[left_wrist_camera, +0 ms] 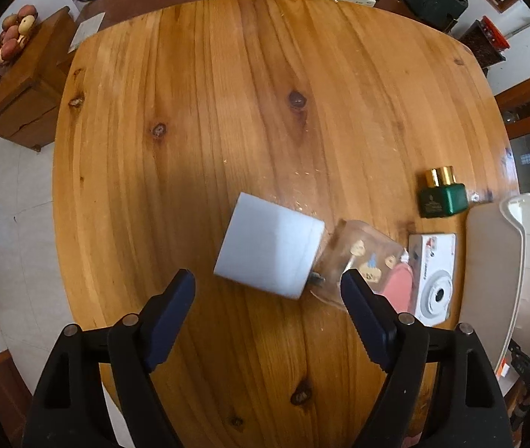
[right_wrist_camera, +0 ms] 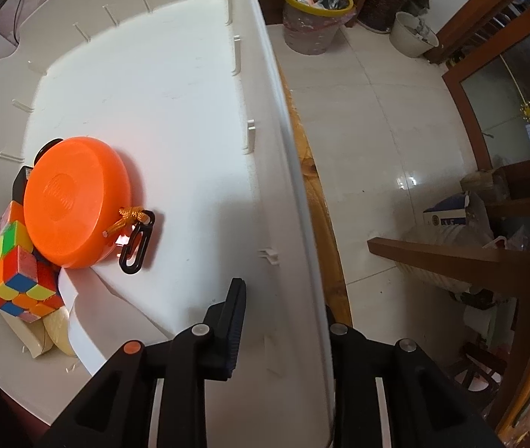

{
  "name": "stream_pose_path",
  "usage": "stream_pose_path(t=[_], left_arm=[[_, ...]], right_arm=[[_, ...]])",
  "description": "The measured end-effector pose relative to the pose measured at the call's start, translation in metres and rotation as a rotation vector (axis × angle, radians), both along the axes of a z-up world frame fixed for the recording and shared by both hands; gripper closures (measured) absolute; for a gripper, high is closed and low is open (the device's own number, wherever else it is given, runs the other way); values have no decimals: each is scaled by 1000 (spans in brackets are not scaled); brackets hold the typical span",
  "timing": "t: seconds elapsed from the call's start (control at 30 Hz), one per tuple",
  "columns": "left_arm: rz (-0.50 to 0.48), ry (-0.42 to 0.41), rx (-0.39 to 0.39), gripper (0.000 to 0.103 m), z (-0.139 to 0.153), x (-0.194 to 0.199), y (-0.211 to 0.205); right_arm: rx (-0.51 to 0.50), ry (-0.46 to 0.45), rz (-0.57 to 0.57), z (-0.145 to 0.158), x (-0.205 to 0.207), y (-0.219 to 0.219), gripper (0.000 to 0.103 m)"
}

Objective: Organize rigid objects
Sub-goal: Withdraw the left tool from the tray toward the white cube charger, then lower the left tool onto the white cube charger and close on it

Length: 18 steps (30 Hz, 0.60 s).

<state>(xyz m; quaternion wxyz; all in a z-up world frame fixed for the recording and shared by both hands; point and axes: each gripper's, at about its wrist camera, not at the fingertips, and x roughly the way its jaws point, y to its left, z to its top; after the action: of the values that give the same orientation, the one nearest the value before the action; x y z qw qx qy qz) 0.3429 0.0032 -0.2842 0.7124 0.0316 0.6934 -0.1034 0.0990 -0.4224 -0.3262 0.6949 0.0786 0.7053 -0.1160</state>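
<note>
Left hand-held gripper (left_wrist_camera: 268, 286) gapes empty over grained wood; right hand-held gripper (right_wrist_camera: 283, 321) pinches smooth bin wall (right_wrist_camera: 283, 149).

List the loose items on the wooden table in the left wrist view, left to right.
White block → clear case with cartoon stickers → white camera → white bin. The green bottle with the gold cap sits farther back, above the camera.

No text can be read with certainty in either view. The small dark green box with a gold cap (left_wrist_camera: 442, 197) carries a gold emblem and lines of print, and the white rectangular camera box (left_wrist_camera: 434, 278) perhaps has a brand word along its side, but both are too small to read. The round orange plastic case (right_wrist_camera: 76, 201) has an embossed mark in its centre, also not legible.
</note>
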Motion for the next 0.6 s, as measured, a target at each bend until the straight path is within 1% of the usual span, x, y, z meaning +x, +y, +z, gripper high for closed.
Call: stream_pose_path(t=[0.2, 0.33, 0.6], left_arm=[[3, 10, 13, 20, -11, 8, -1], [21, 21, 27, 20, -18, 13, -2], [57, 48, 4, 20, -26, 21, -1]], right_arm=[[-9, 11, -9, -1, 4, 1, 74], [-12, 15, -13, -2, 6, 1, 73], [-19, 18, -12, -3, 7, 1, 73]])
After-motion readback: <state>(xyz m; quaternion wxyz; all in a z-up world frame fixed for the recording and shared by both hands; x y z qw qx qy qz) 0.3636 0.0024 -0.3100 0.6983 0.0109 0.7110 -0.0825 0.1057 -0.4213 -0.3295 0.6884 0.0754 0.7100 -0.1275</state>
